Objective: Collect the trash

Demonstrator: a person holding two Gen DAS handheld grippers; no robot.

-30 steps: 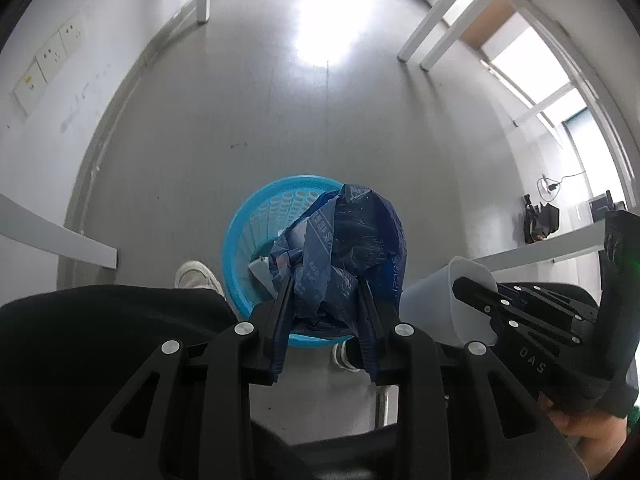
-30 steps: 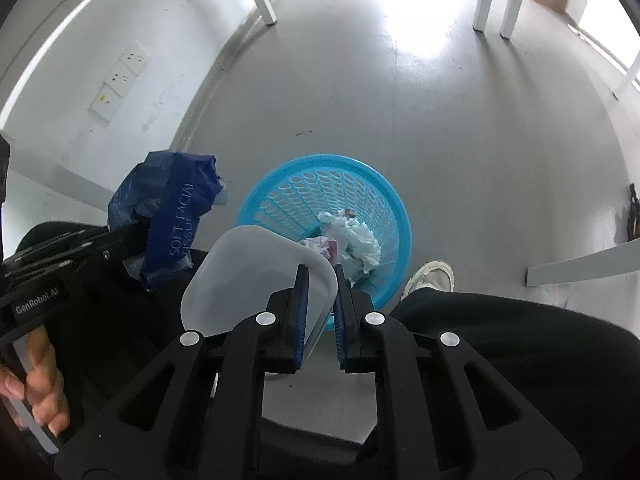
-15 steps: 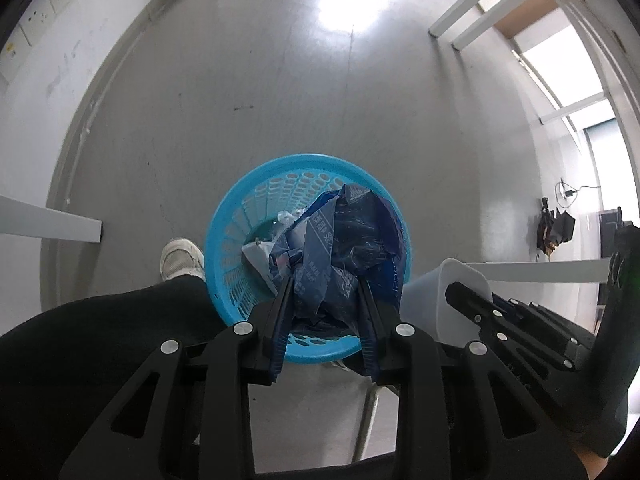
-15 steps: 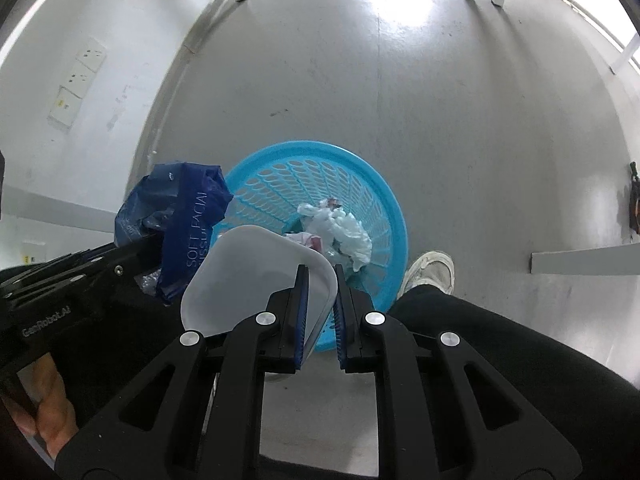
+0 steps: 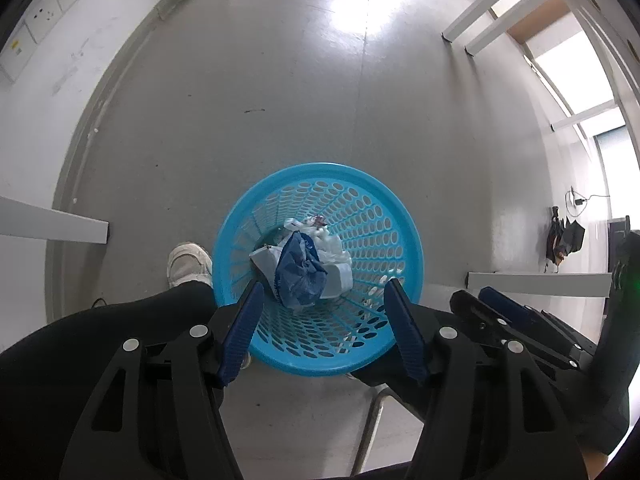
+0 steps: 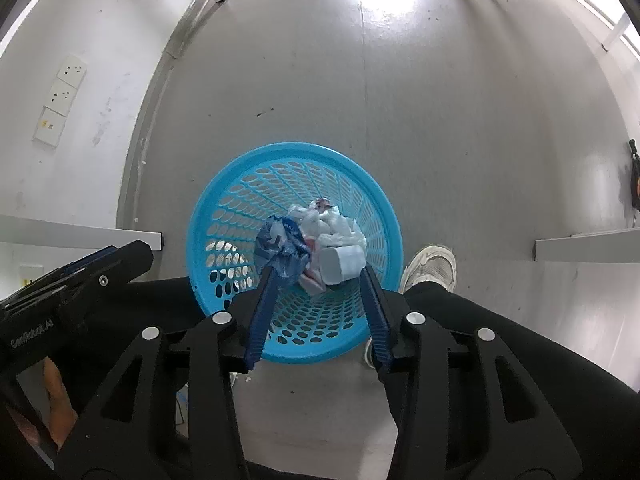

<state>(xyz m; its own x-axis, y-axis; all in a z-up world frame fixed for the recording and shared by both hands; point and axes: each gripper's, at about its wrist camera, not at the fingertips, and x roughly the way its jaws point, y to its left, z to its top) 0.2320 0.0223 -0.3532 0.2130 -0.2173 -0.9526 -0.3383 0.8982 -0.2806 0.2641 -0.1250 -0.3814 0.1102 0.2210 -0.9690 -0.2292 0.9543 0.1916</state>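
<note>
A blue perforated waste basket stands on the grey floor below both grippers. Inside it lie a crumpled dark blue plastic wrapper, a white plastic cup on its side, and white crumpled paper. My left gripper hangs over the basket, its jaws opening and nothing between the blue pads. My right gripper also hangs over the basket, jaws opening and empty. Each gripper shows at the edge of the other's view.
The person's black trouser legs and white shoes flank the basket. White table legs stand left and right. A wall with sockets runs on the left. A metal chair leg is near the bottom.
Both grippers sank towards the basket and then opened. The blue wrapper left the left gripper and the white cup left the right one; both now lie in the basket.
</note>
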